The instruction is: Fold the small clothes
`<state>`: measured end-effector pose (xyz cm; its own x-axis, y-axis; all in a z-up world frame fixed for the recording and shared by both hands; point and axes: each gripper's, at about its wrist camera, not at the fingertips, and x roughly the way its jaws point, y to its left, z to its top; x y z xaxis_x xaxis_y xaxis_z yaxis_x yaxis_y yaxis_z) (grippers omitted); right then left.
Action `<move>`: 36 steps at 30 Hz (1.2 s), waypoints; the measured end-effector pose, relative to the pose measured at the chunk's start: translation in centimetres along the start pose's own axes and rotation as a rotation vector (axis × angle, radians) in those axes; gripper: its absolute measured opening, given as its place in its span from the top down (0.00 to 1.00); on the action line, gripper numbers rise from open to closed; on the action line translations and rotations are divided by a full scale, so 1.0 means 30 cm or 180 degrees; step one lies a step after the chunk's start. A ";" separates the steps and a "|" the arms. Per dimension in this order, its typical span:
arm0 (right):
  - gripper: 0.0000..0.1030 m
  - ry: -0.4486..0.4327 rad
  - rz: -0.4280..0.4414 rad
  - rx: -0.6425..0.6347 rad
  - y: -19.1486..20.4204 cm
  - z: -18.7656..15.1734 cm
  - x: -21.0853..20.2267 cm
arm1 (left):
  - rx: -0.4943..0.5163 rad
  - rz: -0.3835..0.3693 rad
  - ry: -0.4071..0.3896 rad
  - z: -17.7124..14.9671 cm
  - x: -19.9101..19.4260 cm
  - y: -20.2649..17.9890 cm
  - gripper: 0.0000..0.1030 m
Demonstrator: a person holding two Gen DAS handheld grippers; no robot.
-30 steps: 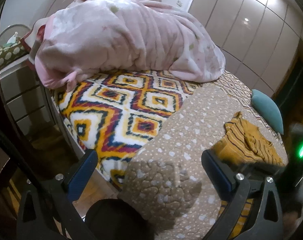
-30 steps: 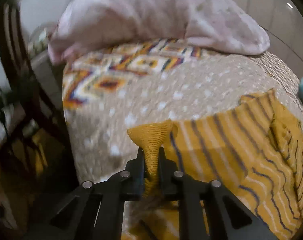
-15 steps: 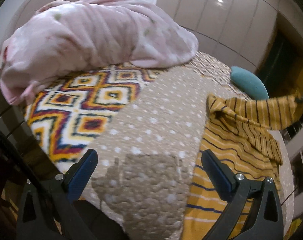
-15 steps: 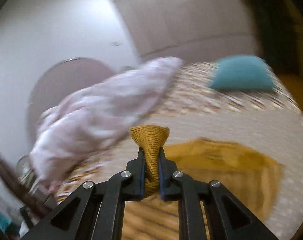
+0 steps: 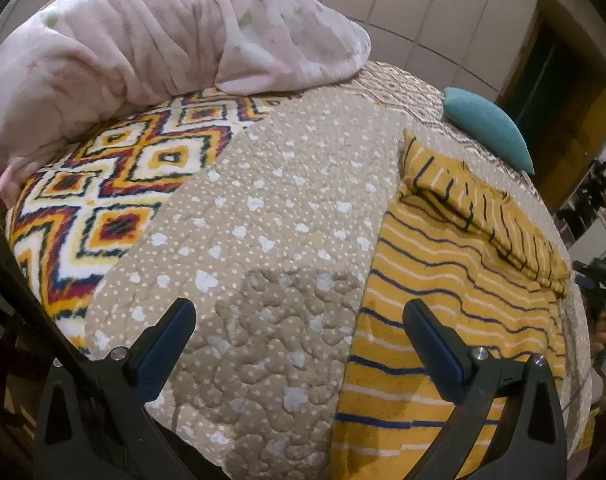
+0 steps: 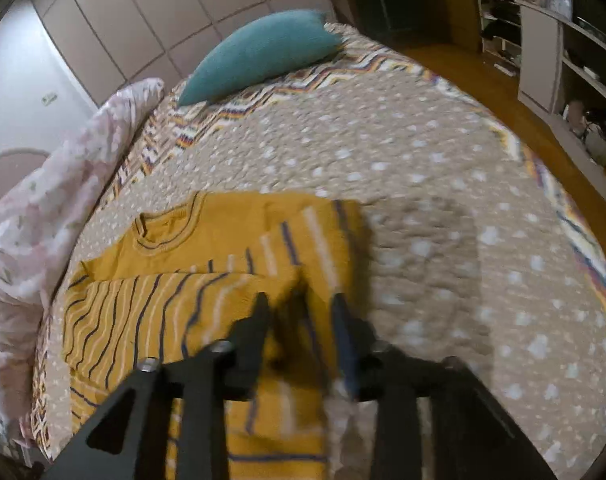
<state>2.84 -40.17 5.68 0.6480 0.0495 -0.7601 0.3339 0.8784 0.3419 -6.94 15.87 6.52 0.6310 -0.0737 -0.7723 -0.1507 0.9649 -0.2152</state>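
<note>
A small mustard-yellow sweater (image 5: 455, 288) with dark and white stripes lies spread on the beige dotted quilt (image 5: 271, 216). One sleeve is folded across its upper part. My left gripper (image 5: 299, 332) is open and empty, low over the quilt at the sweater's left edge. In the right wrist view the sweater (image 6: 207, 264) lies flat with its neckline toward the far left. My right gripper (image 6: 301, 312) is open just above the sweater's right edge, with nothing between its fingers.
A bunched pink blanket (image 5: 155, 36) fills the head of the bed. A teal pillow (image 5: 487, 128) lies beyond the sweater, also seen in the right wrist view (image 6: 259, 52). A patterned bedspread (image 5: 115, 176) shows at the left. Shelves (image 6: 563, 52) stand past the bed's right side.
My right gripper carried the sleeve up and across the sweater, then opened and let it go. The sleeve now lies folded over the body. My left gripper stayed open and swung right.
</note>
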 end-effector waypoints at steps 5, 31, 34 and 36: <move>0.58 0.0180 0.0279 0.0014 -0.093 -0.148 -0.148 | 0.0228 -0.0184 0.0191 -0.022 0.069 -0.034 0.05; 0.55 0.0786 0.1950 0.0420 -0.083 -0.902 -0.279 | 0.0142 -0.1172 0.0660 -0.224 0.031 -0.104 0.45; 0.55 0.0815 0.2001 0.0436 -0.063 -0.953 -0.284 | 0.0107 -0.1232 0.0687 -0.249 0.022 -0.118 0.45; 0.55 0.0801 0.2020 0.0464 -0.049 -0.980 -0.287 | 0.0090 -0.1271 0.0712 -0.265 0.024 -0.138 0.45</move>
<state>-23.35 -27.90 -4.54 0.5758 0.6561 -0.4879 0.0431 0.5715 0.8195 -11.92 9.81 2.11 0.4550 -0.4909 -0.7429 0.0938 0.8561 -0.5083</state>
